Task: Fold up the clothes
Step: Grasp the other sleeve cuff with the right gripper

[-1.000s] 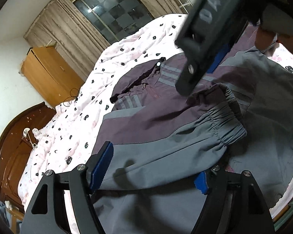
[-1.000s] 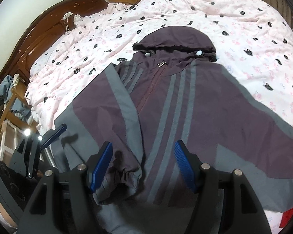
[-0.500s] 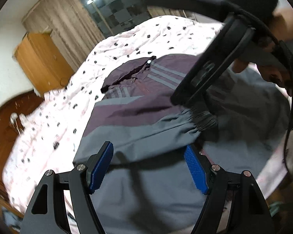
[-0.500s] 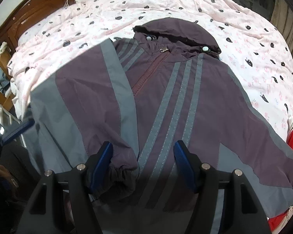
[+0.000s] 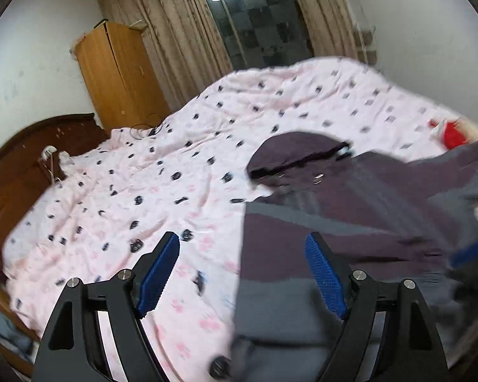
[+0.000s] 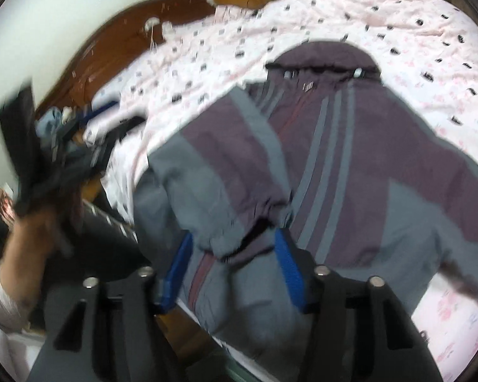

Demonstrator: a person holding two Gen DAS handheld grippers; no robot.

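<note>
Left claw [image 5: 242,270] opening, empty, off sleeve; right claw [image 6: 232,267] closing around cuff [image 6: 248,232].

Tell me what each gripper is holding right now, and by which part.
Left gripper: nothing, opening over the bedspread. Right gripper: closing around the jacket sleeve's elastic cuff; firm hold cannot be told.

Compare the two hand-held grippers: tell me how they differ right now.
The left hand-held gripper has nothing between its fingers, jaws opening, above the pink bedspread. The right hand-held gripper straddles the jacket's folded sleeve cuff, jaws closing. Both have blue pads on black fingers.
</note>
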